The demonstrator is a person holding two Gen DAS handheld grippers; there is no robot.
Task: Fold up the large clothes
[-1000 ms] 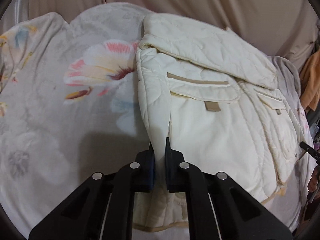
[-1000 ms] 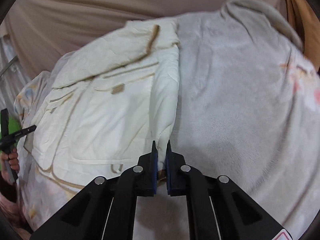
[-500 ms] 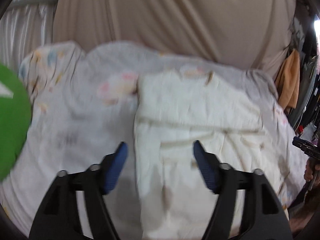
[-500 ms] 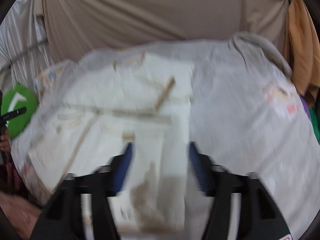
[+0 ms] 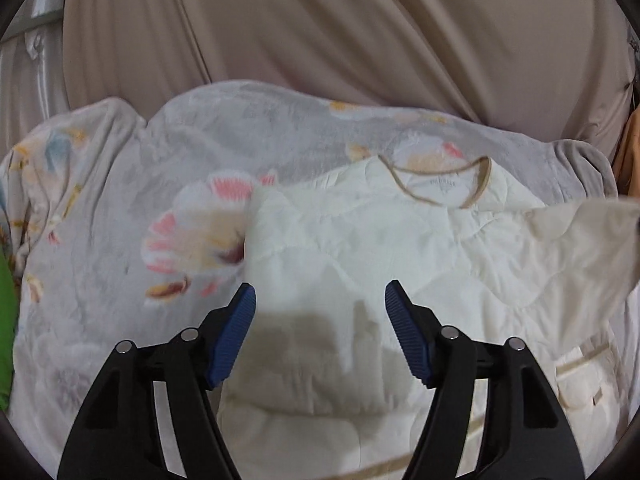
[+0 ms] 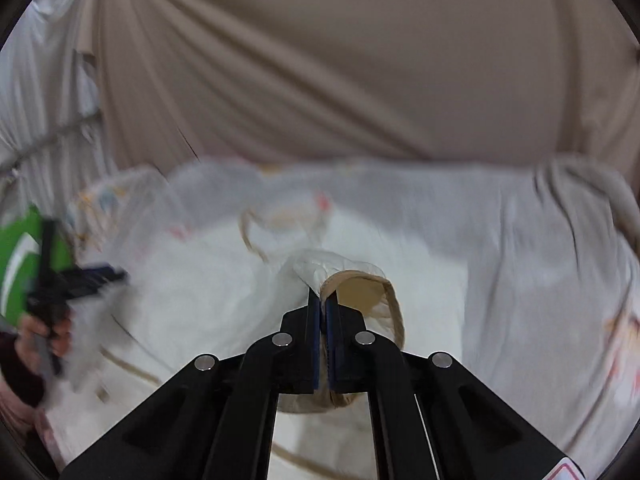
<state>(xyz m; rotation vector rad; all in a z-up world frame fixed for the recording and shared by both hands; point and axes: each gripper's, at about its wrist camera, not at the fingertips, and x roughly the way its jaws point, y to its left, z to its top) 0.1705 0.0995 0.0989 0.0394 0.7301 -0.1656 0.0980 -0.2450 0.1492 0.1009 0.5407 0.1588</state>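
Right claw (image 6: 322, 300) clenched on the jacket (image 5: 360, 248) cuff, probably a sleeve end, blurred; left claw (image 5: 320, 300) released, narrowing slightly, jacket below at 12 o'clock.

A home bedroom, or a room set up like one, is suggested. A bed is covered by a soft grey blanket (image 5: 120, 240) printed with large pink and orange flowers, which fills the middle of both views. A cream quilted jacket (image 5: 360, 240) with tan trim is spread on it, as laundry would be. Behind the bed, from ten to two o'clock, the whole background is closed off by a beige draped cloth (image 5: 360, 40) hanging in loose folds. At nine o'clock in the right wrist view, pale pleated curtains (image 6: 40, 100) are seen. An orange garment (image 5: 630, 152) is seen at three o'clock in the left wrist view.
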